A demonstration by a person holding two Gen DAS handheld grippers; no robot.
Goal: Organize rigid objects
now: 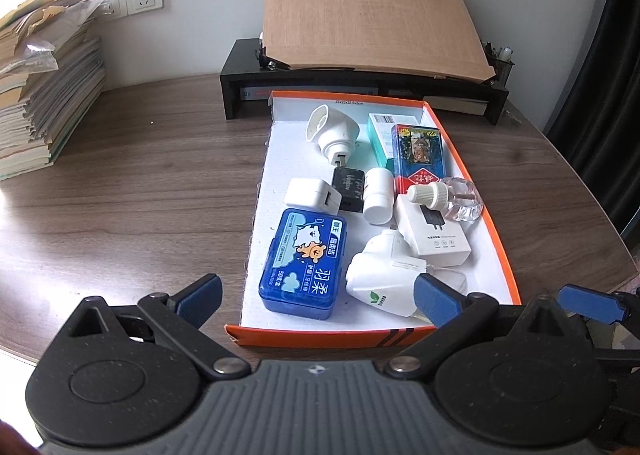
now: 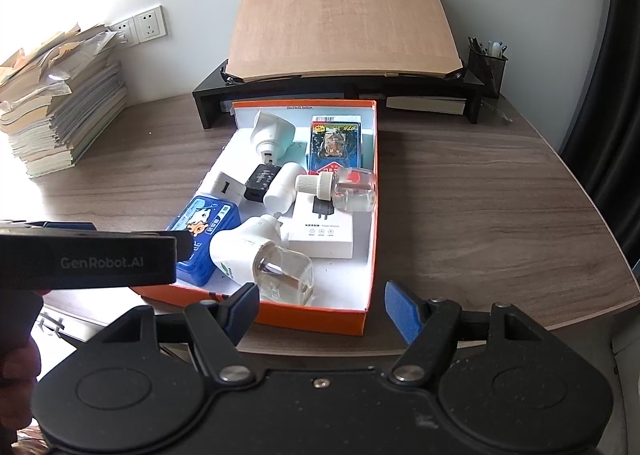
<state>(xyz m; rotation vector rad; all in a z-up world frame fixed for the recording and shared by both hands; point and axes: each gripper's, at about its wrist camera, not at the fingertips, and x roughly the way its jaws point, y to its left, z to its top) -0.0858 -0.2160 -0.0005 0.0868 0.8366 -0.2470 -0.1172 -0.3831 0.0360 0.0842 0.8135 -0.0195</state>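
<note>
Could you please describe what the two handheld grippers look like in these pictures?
Both are matte black. The left gripper has a ribbed grey top, round pivot covers, silver rivets and blue ridged pads. The right gripper looks alike, with blue pads. Seen from the right wrist, the left one's side reads "GenRobot.AI" in grey.

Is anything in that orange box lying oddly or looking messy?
Yes. In the orange box, a clear refill bottle lies on its side across a white adapter box, and the items sit jumbled at mixed angles. Nothing looks spilled or broken.
</note>
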